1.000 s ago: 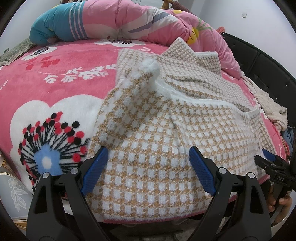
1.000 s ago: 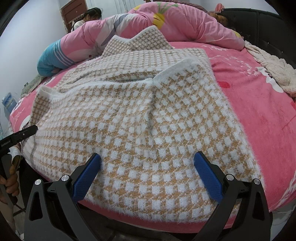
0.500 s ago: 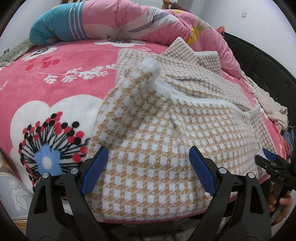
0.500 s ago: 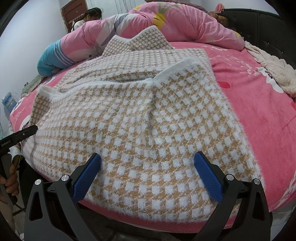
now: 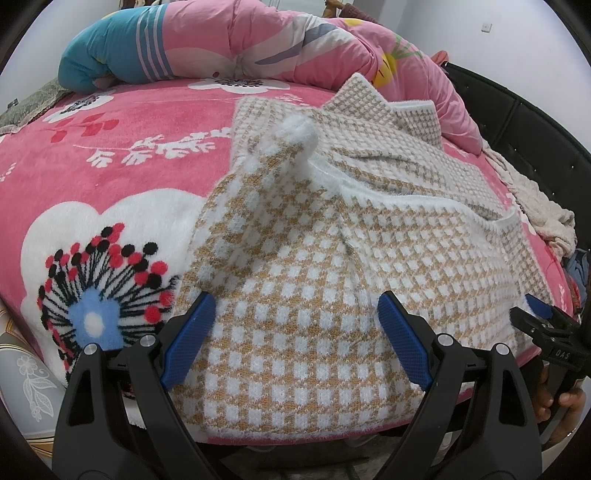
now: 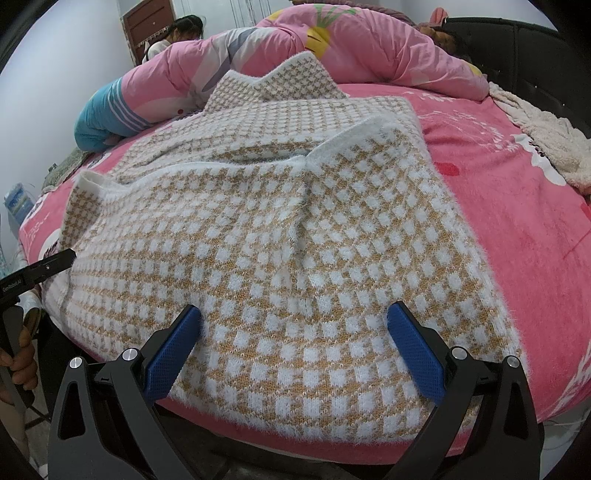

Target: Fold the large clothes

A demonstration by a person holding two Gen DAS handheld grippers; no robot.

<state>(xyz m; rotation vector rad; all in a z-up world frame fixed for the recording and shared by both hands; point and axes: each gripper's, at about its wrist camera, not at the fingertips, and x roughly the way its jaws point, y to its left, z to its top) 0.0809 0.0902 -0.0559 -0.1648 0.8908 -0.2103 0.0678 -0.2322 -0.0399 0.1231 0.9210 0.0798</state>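
A fuzzy tan-and-white checked sweater (image 5: pixel 332 236) lies spread on the pink bed, sleeves folded in over the body, collar toward the rolled duvet. The same sweater (image 6: pixel 280 229) fills the right wrist view, its hem at the bed's near edge. My left gripper (image 5: pixel 297 317) hovers over the hem's left part, open, blue pads wide apart with nothing pinched. My right gripper (image 6: pixel 293 332) hangs over the hem's right part, also open and holding nothing. The right gripper's tip (image 5: pixel 535 321) shows at the left view's right edge, and the left gripper's tip (image 6: pixel 48 266) at the right view's left edge.
A pink flowered blanket (image 5: pixel 110 177) covers the bed. A rolled pink-and-blue duvet (image 5: pixel 221 44) lies along the far side. A cream towel (image 6: pixel 546 144) sits by the black headboard (image 5: pixel 524 125). A person (image 6: pixel 177 33) sits beyond the duvet.
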